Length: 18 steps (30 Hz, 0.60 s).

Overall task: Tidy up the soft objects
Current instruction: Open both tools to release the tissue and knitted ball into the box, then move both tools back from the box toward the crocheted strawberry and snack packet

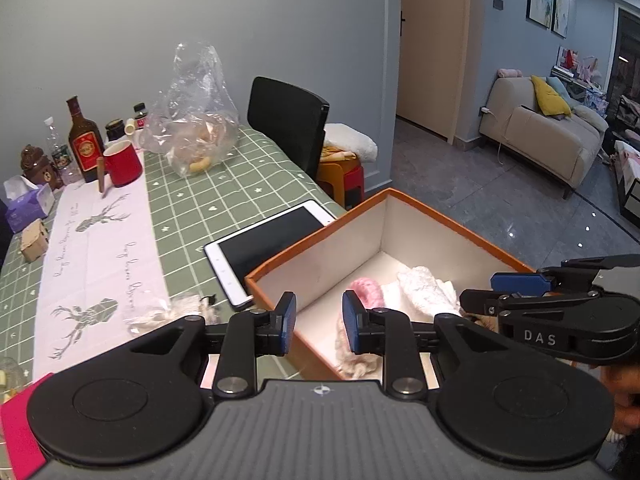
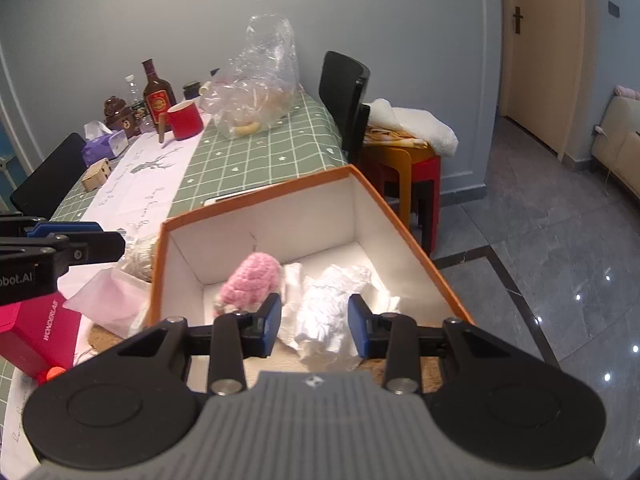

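A: How far along does the sorting look?

B: Partly done, I'd judge. The orange box (image 2: 256, 208) already has a pink knitted piece (image 2: 252, 280) at about 10 o'clock on its floor and a white fluffy cloth (image 2: 332, 308) just beside it toward 2 o'clock. Both lie inside, against the white lining.

A: And what's left?

B: Outside the box's left wall, at 9 o'clock, a pale pink bag (image 2: 108, 296) and a crumpled clear packet (image 2: 140, 256) sit on the table; those may be next, though I cannot tell what they hold.

A: The grippers?

B: The right gripper (image 2: 314, 326) hangs over the near edge with its jaws wide and nothing between them; the white cloth shows through the gap. The left gripper (image 1: 319, 322) is also spread and empty, above the box's left wall.

A: Room to move?

B: Tight at the left: the tablet (image 1: 268, 248) touches or nearly touches the box corner at 11 o'clock, and a magenta carton (image 2: 36, 332) sits at 8 o'clock. To the right, at 3 o'clock, the box overhangs open floor, so pushing that way risks tipping it.
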{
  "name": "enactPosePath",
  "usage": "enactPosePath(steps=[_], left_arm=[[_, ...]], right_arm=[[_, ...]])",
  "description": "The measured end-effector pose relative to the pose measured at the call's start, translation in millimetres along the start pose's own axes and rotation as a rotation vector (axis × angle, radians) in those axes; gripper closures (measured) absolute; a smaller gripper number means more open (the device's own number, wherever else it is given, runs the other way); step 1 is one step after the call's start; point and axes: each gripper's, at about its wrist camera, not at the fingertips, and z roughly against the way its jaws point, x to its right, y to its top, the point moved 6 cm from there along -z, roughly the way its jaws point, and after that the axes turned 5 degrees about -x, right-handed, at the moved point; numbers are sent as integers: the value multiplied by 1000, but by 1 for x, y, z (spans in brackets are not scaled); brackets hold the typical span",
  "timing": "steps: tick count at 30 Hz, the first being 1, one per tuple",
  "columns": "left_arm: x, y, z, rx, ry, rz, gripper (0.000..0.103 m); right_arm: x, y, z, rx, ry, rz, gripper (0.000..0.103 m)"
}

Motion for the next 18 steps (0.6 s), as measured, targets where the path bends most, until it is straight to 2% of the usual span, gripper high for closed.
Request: enactPosePath(steps=[9, 15, 18], left_arm=[[-40, -28, 32, 15, 23, 12, 65], [-59, -59, 43, 5, 21, 7, 62], [-69, -80, 45, -7, 26, 0, 56]], right_arm=[[-47, -2, 25, 62, 28, 98, 66], [-79, -10, 32, 63, 64, 160, 66], [-96, -17, 31, 54, 83, 196, 66]])
